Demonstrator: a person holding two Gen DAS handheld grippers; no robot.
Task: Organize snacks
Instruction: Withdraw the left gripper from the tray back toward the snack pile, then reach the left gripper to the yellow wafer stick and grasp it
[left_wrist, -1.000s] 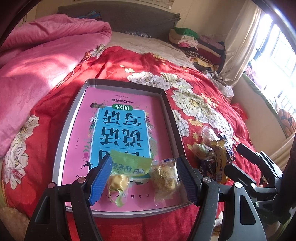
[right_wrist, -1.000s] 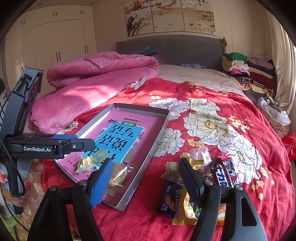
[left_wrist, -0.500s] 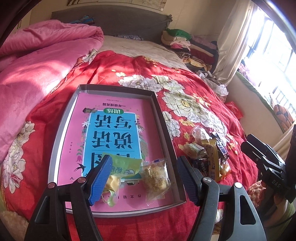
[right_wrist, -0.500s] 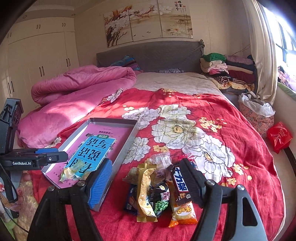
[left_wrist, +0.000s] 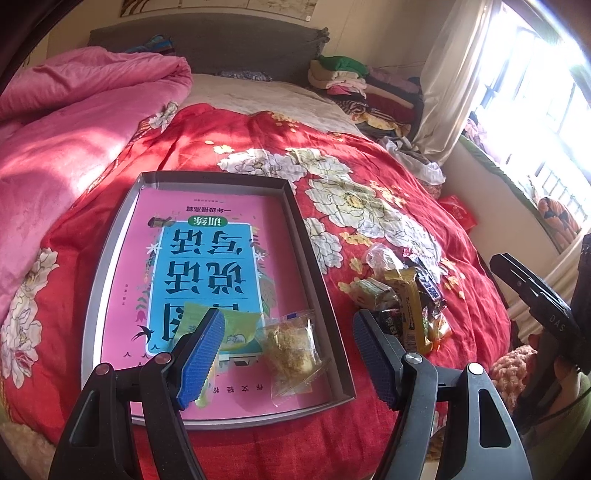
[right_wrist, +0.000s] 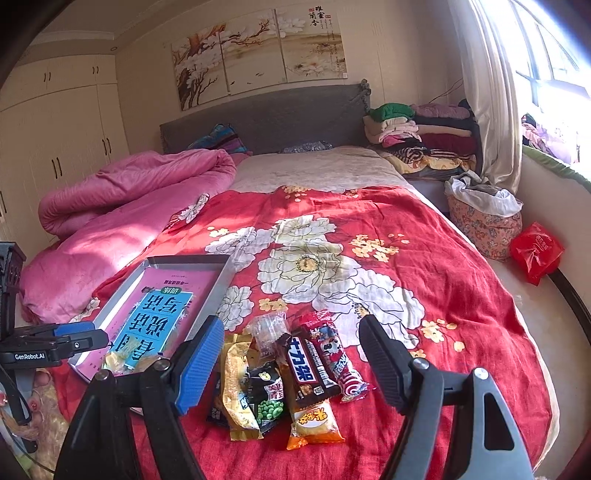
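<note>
our left gripper hangs with its fingers spread wide and nothing between them, over the near end of the grey tray. just ahead of its tips, inside the tray, lie a clear packet of crumbly yellow snack and a green packet, both resting on the pink book. our right gripper is likewise spread and empty, poised above the pile of snacks on the red floral quilt, to the right of the tray. the chocolate bar lies just ahead, between its tips.
</note>
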